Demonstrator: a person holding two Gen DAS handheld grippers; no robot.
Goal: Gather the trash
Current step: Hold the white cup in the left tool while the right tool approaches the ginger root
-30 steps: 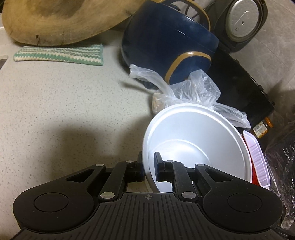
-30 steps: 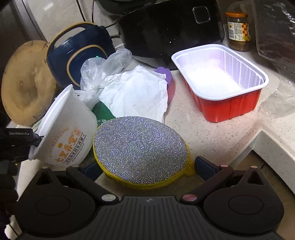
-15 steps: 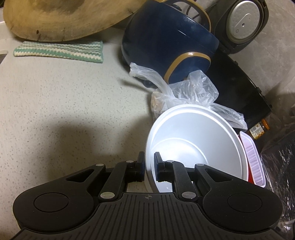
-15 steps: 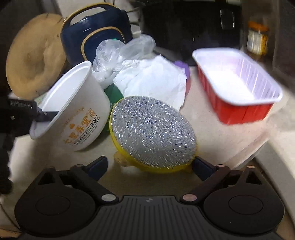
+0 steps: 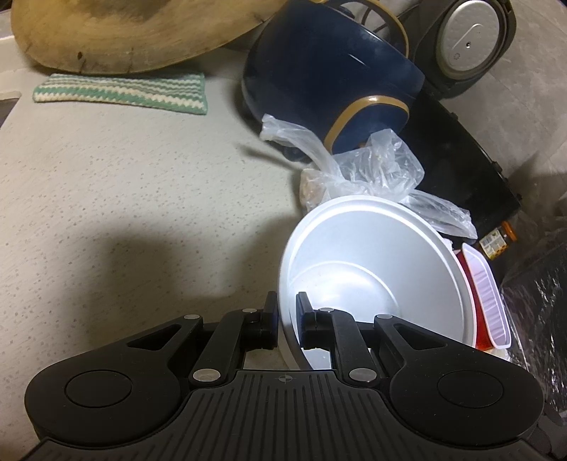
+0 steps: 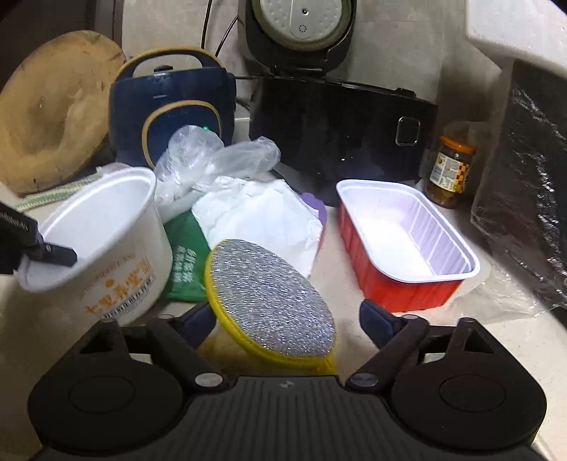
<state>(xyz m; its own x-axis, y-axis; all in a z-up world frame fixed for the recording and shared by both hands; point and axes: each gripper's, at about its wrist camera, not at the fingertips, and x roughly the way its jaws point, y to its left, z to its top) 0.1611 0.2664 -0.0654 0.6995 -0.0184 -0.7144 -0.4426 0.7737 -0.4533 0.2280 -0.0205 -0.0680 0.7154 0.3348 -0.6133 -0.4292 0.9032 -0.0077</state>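
Observation:
A white paper bowl [image 5: 372,269] with orange print hangs tilted, and my left gripper [image 5: 287,305] is shut on its near rim, one finger inside and one outside. In the right wrist view the same bowl [image 6: 106,227] sits at the left with that gripper's fingers [image 6: 53,251] on its rim. A round yellow-rimmed tub with a glittery foil lid [image 6: 269,298] lies tilted between the jaws of my right gripper [image 6: 285,314]. These jaws are closing; the left finger is at the tub's edge and the right finger stands apart from it.
Behind lie a clear plastic bag [image 6: 212,156], crumpled white paper [image 6: 262,216], a green packet [image 6: 184,262] and a red tray [image 6: 404,241]. A blue cooker [image 6: 170,103], black rice cooker [image 6: 336,127], jar [image 6: 450,166], wooden board [image 5: 124,32] and striped cloth [image 5: 120,92] line the back.
My right gripper's jaws have narrowed around the foil-lidded tub, which now sits tilted and closer. The right view has rolled and risen a little. The left gripper keeps the bowl almost still.

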